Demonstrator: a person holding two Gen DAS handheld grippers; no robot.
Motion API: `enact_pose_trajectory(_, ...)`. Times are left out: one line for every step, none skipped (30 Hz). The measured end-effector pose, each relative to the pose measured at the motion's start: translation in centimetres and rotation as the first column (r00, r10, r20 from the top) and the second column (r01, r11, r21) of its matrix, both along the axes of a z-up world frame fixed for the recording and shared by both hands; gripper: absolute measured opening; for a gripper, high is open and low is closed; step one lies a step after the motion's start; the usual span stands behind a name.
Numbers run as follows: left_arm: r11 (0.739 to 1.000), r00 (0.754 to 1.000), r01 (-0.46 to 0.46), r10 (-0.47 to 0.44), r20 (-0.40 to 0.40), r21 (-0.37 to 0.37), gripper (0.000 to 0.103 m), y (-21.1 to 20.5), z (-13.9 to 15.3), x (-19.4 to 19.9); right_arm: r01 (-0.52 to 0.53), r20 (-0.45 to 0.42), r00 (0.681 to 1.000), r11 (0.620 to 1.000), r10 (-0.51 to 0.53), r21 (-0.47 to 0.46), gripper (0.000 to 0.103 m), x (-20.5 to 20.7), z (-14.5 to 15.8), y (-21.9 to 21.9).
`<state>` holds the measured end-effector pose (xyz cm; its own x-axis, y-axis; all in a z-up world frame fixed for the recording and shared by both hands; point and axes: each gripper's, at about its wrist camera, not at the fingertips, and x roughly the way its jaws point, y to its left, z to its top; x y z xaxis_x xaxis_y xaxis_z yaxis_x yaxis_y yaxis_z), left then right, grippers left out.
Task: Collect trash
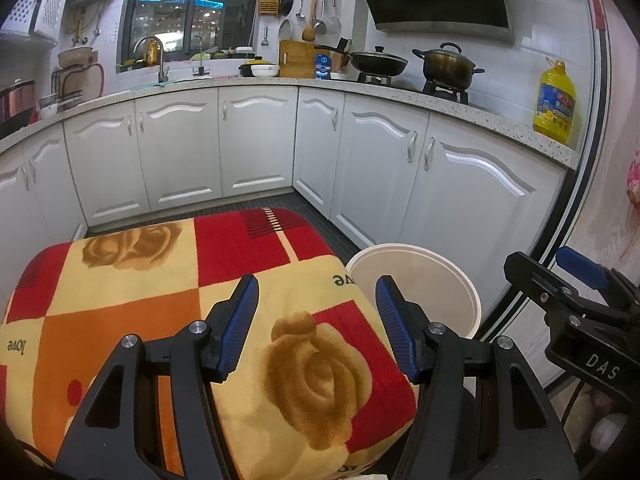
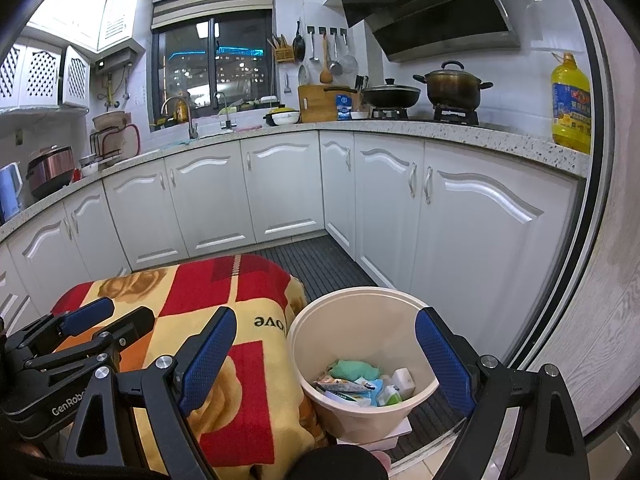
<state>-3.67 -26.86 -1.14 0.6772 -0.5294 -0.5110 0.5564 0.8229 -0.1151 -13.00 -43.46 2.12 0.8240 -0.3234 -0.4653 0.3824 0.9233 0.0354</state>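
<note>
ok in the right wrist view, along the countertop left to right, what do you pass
blue kettle → rice cooker → faucet → cutting board → black pan → lidded pot → yellow oil bottle

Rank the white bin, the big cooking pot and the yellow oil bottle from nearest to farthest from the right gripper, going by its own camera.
From the right gripper:
1. White bin, just ahead between the fingers, trash inside.
2. Yellow oil bottle, on the counter's near end, far right.
3. Cooking pot, on the stove farther along that counter.

Black left gripper (image 1: 318, 322), black right gripper (image 2: 326, 354), ribbed blue pads, silver screws, white lettering
</note>
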Motion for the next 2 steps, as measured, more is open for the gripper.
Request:
enact_pose_trajectory(1.0, 1.0, -0.001, 0.001, -0.005, 0.001, 0.06, -0.04, 0.04, 0.04, -0.001, -0.003, 1.0, 1.0, 0.001, 0.0, 0.089, 0.07, -0.07, 0.01)
enact_pose_trajectory(1.0, 1.0, 0.0, 0.0, -0.013, 0.0, 0.06, 0.03, -0.1, 0.15, -0.002, -0.007, 1.0, 1.0, 0.002, 0.001, 0.089, 0.18, -0.21, 0.06)
